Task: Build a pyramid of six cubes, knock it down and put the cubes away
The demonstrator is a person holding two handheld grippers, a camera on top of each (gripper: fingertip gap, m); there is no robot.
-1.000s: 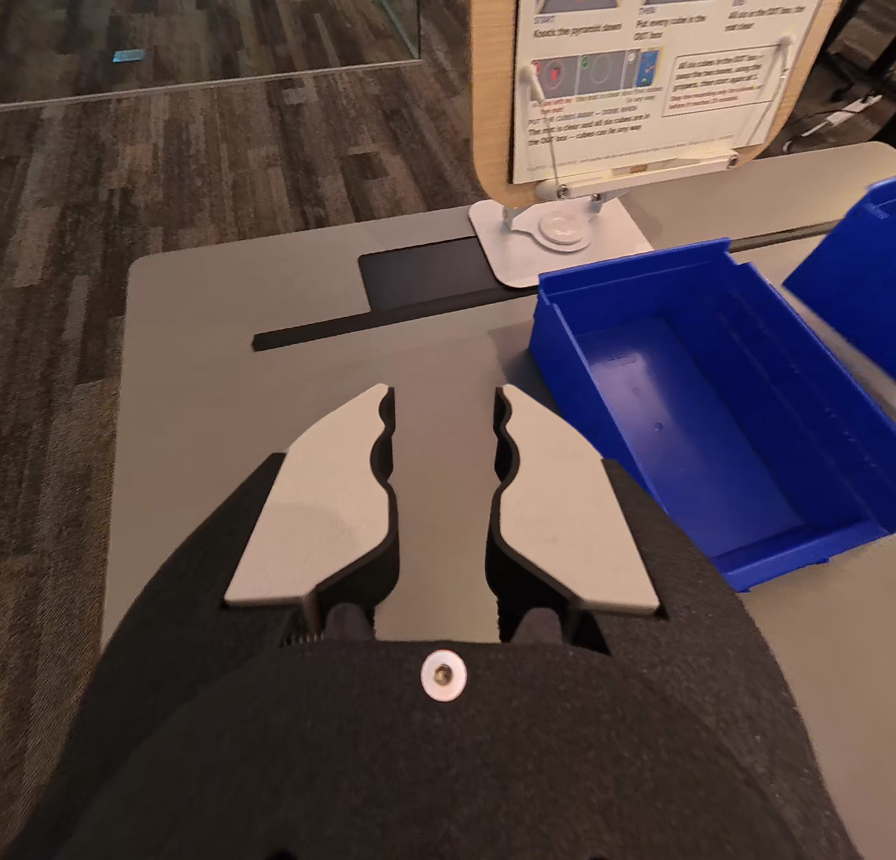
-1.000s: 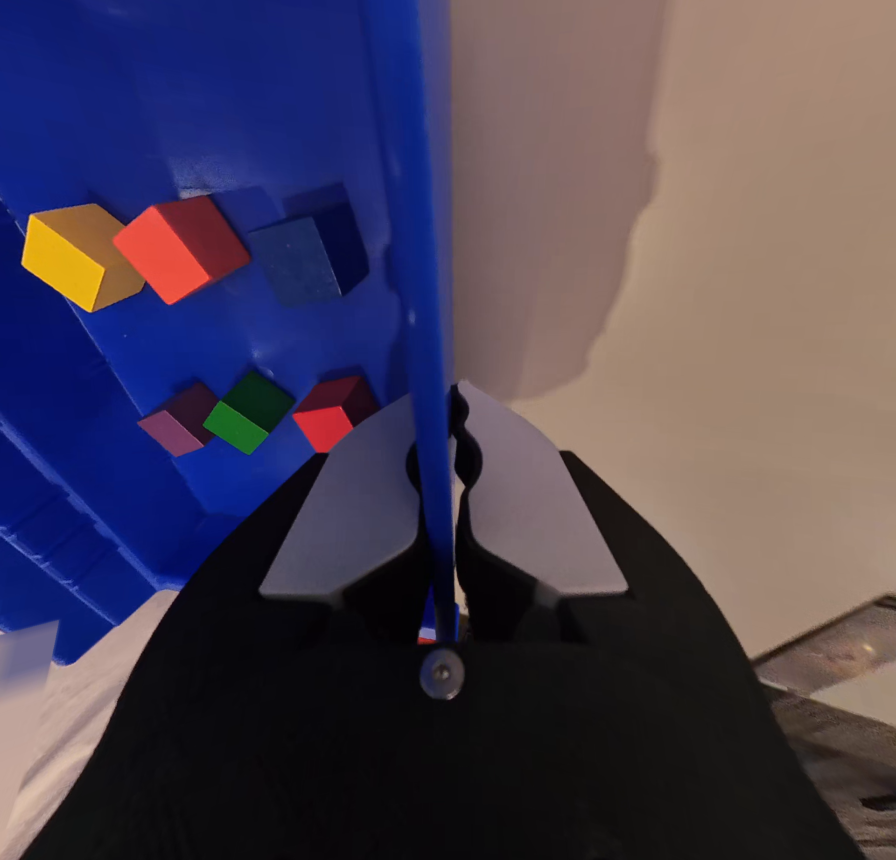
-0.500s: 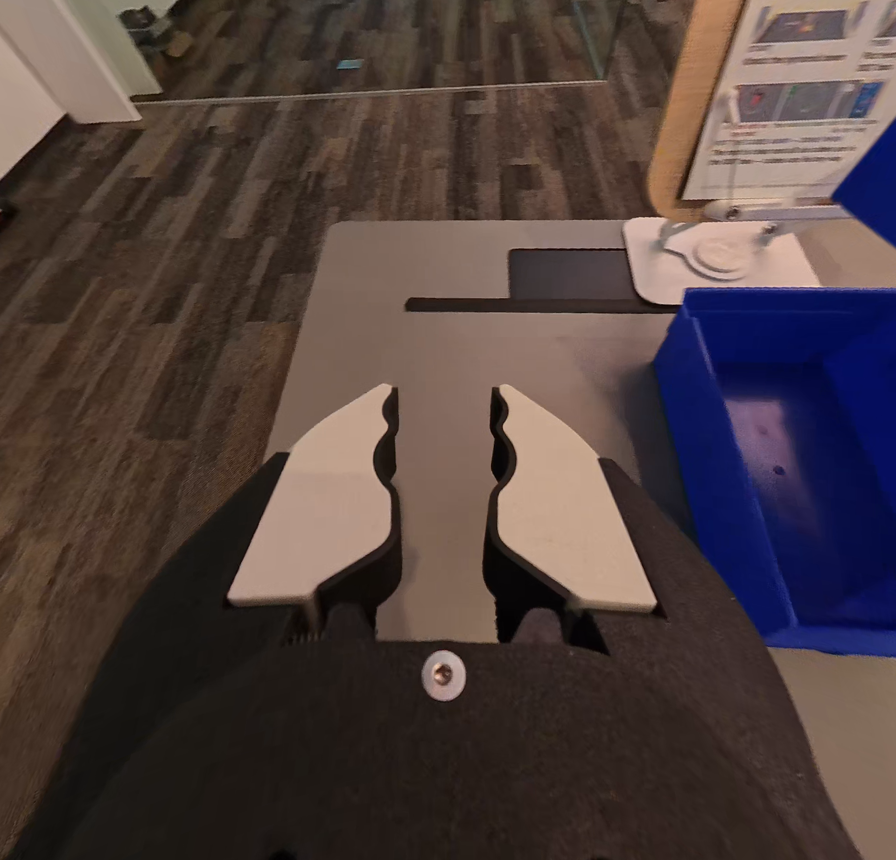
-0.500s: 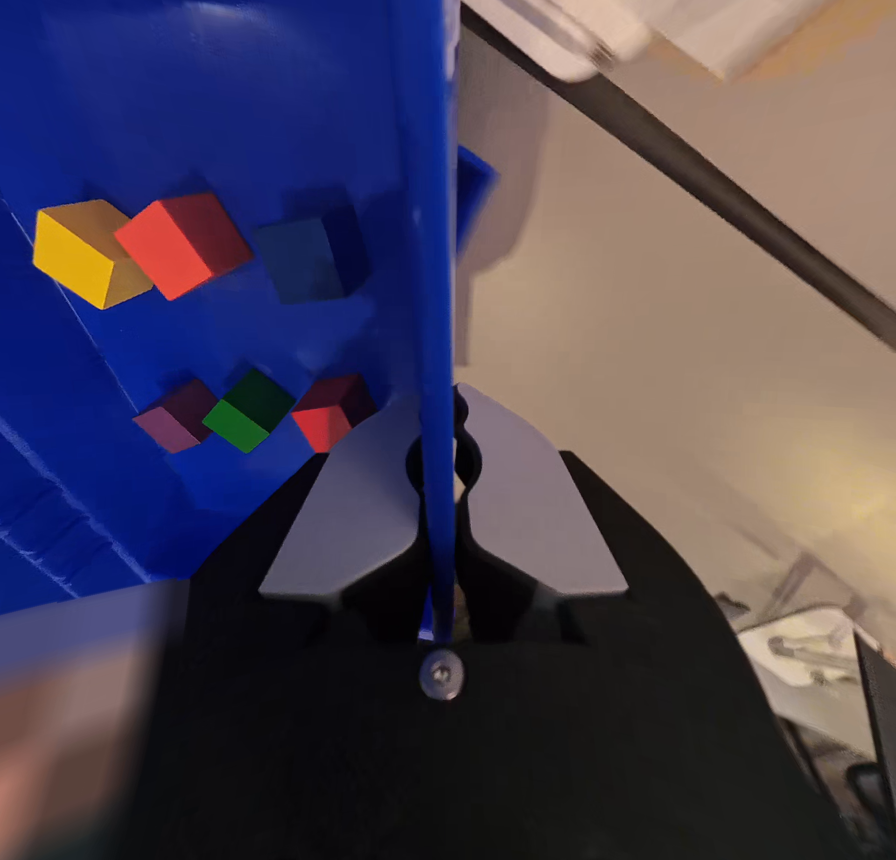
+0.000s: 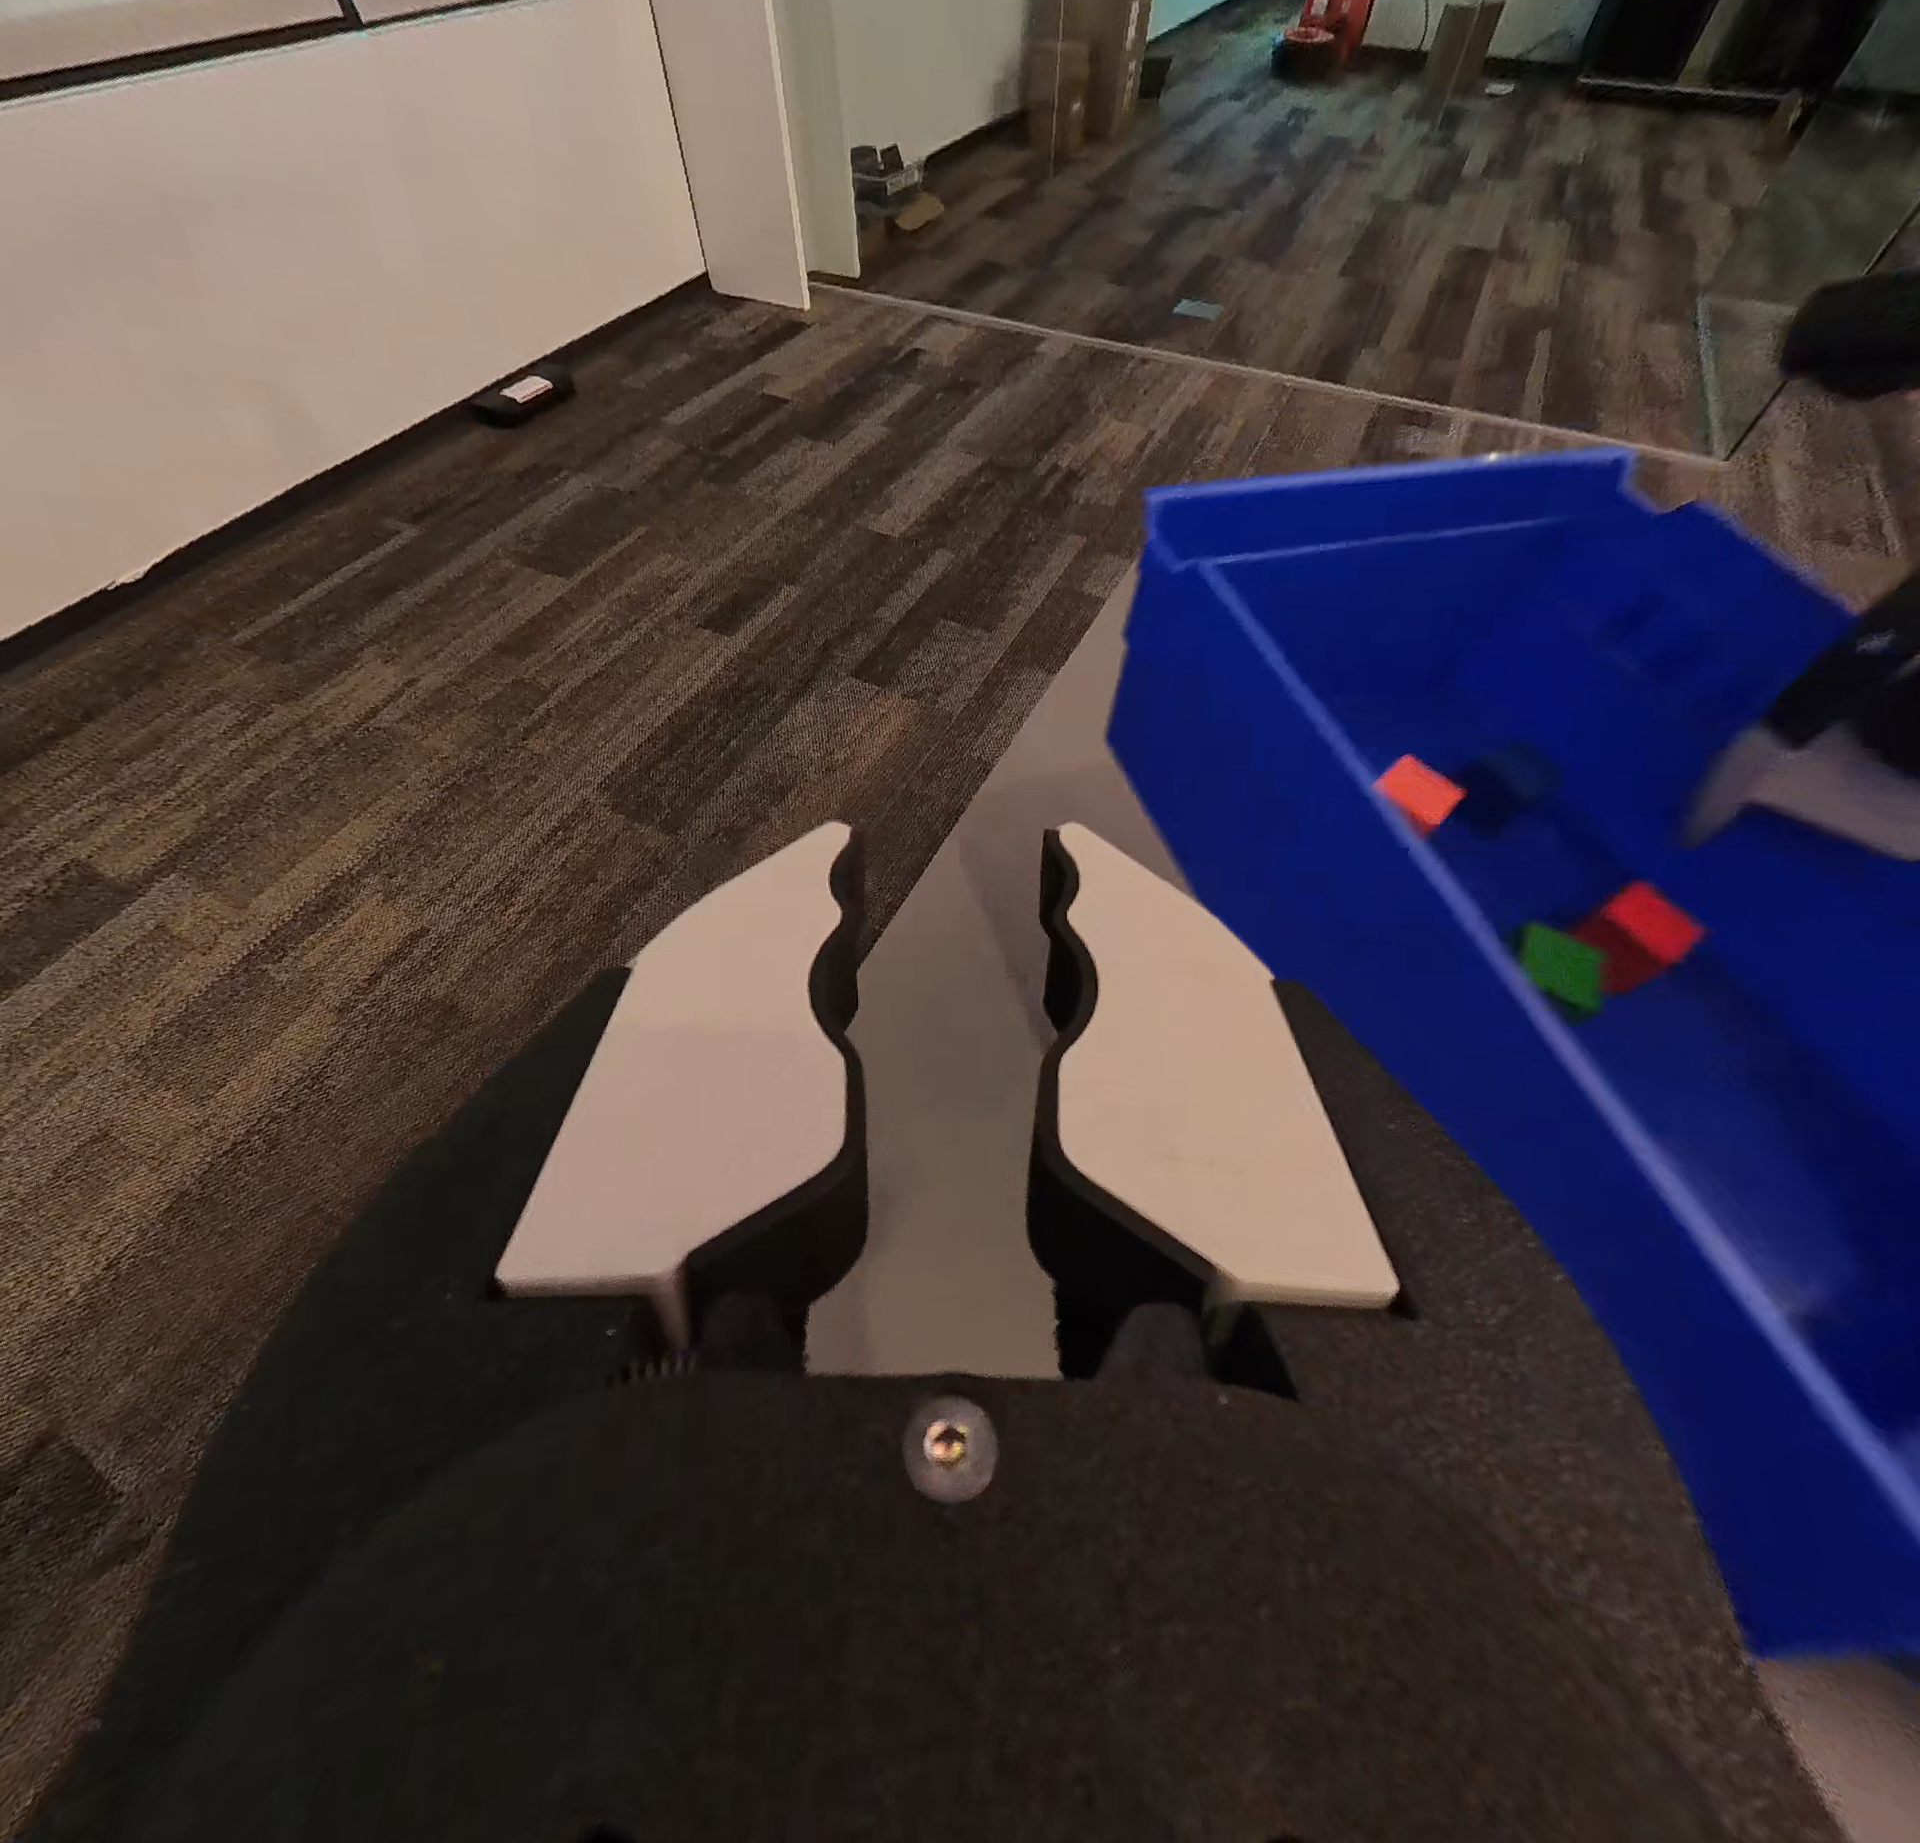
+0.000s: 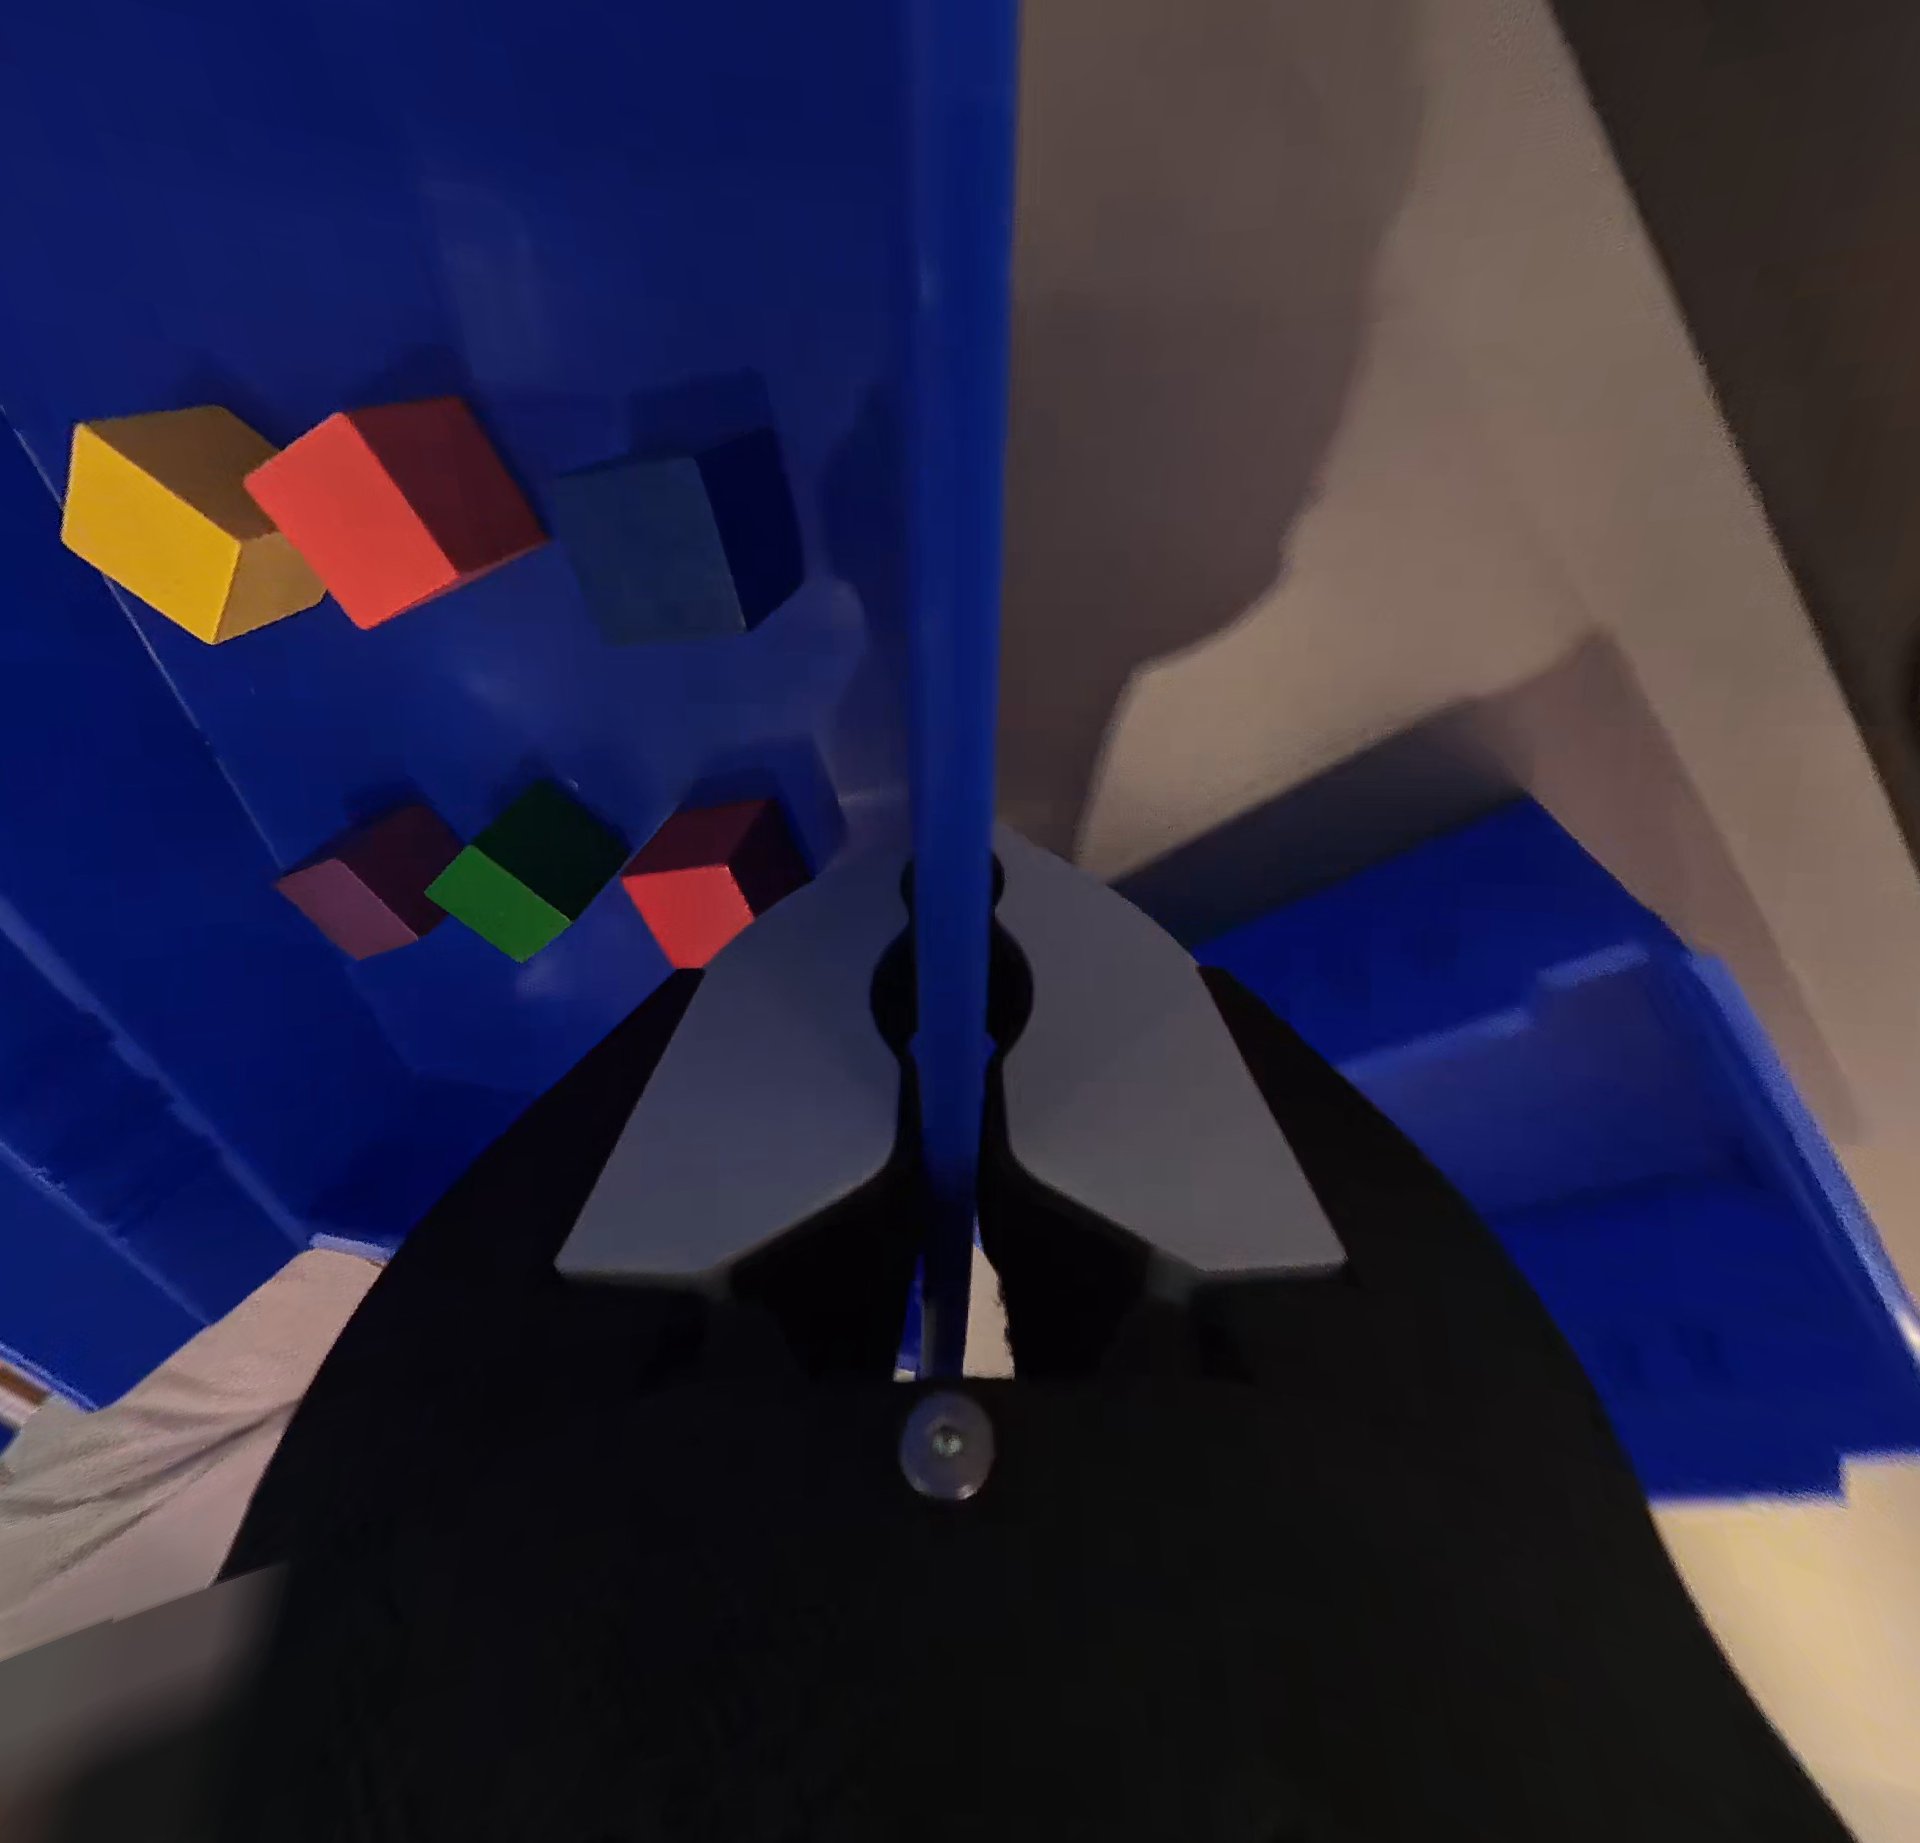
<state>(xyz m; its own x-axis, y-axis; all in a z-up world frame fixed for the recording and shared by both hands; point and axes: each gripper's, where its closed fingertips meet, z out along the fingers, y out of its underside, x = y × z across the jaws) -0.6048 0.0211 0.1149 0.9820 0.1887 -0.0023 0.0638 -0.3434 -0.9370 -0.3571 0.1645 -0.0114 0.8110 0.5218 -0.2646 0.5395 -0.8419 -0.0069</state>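
My right gripper (image 6: 954, 858) is shut on the side wall of a blue bin (image 6: 956, 339) and holds it tilted in the air. In the bin lie a yellow cube (image 6: 156, 526), an orange-red cube (image 6: 364, 515), a blue cube (image 6: 655, 546), a purple cube (image 6: 353, 910), a green cube (image 6: 499, 900) and a red cube (image 6: 691, 910). In the left wrist view the bin (image 5: 1247, 754) hangs at the right, with some of the cubes showing inside. My left gripper (image 5: 948, 848) is open and empty over the grey table's (image 5: 935, 1170) left edge.
A second blue bin (image 6: 1558, 1170) stands on the table (image 6: 1299, 702) below and to the right of the held one. Left of the table lies dark carpet floor (image 5: 520, 754), with a white wall (image 5: 312, 287) and cardboard boxes (image 5: 1091, 37) farther off. Across from one pair of fingers to the other is roughly 30 cm.
The left wrist view has swung left, from the table and the stand to the floor. The held bin has been carried into that view. My left jaws have narrowed a little. My right gripper stays clamped on the wall.
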